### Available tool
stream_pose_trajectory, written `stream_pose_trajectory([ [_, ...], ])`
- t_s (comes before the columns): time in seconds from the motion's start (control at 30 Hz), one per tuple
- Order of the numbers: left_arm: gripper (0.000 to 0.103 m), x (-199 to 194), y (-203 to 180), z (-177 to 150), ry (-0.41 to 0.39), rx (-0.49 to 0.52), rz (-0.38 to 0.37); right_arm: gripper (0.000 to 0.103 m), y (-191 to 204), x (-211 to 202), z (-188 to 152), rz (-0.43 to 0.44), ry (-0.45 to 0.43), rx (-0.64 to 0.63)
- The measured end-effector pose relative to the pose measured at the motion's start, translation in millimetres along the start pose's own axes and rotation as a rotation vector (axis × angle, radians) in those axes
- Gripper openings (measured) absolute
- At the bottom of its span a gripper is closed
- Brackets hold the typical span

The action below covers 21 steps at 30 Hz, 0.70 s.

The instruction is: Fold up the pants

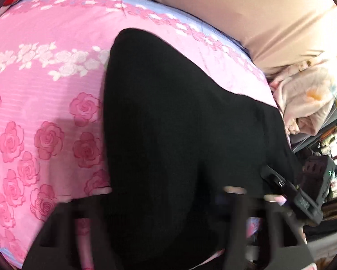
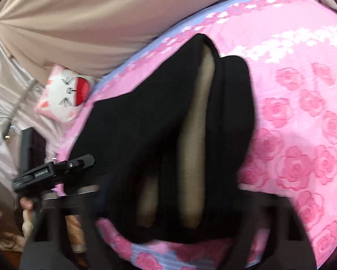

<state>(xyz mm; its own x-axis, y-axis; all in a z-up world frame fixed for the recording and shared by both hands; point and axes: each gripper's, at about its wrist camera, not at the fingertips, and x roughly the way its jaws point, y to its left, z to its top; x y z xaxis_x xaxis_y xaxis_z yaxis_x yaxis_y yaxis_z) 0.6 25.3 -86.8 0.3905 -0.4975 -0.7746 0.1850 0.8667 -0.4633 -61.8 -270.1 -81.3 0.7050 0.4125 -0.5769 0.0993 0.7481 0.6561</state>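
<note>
Black pants (image 1: pixel 179 123) lie on a pink rose-print bedspread (image 1: pixel 44 112). In the right wrist view the pants (image 2: pixel 134 130) show a tan inner lining (image 2: pixel 195 157) along an opening. My left gripper (image 1: pixel 168 193) is over the near end of the pants, its fingers (image 1: pixel 233 190) spread wide to either side of the cloth and blurred. My right gripper (image 2: pixel 168 191) hovers over the near edge of the pants, its fingers (image 2: pixel 89 189) also wide apart and blurred. Each gripper shows in the other's view: the right gripper body (image 1: pixel 303 193) and the left gripper body (image 2: pixel 44 173).
A beige curtain (image 2: pixel 78 22) hangs behind the bed. A cat-face cushion (image 2: pixel 64 92) lies at the bed's far corner. Piled pale bedding (image 1: pixel 308 96) and cluttered shelves (image 1: pixel 335 157) sit to the right of the bed.
</note>
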Motion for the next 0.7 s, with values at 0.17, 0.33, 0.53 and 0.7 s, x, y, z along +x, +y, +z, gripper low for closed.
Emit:
stream_pose_trajectory([
  [0.17,0.028,-40.3,-28.6,8.7,-0.053,0.077,-0.056,0.043,27.2,-34.9,13.7,0.049,-0.066,-0.06],
  [0.33,0.028,-90.8,-62.0,37.8,-0.156,0.166,-0.137,0.043,63.8,-84.0,44.9,0.095,-0.171,-0.165],
  [0.53,0.028,-155.1,-104.2,82.6,-0.357,0.3,-0.174,0.043,128.3,-121.6,106.6,0.12,-0.349,-0.351],
  [0.7,0.029,-185.3,-124.7,131.4,-0.519,0.36,-0.19,0.043,162.3,-127.9,164.0,0.162,-0.486,-0.465],
])
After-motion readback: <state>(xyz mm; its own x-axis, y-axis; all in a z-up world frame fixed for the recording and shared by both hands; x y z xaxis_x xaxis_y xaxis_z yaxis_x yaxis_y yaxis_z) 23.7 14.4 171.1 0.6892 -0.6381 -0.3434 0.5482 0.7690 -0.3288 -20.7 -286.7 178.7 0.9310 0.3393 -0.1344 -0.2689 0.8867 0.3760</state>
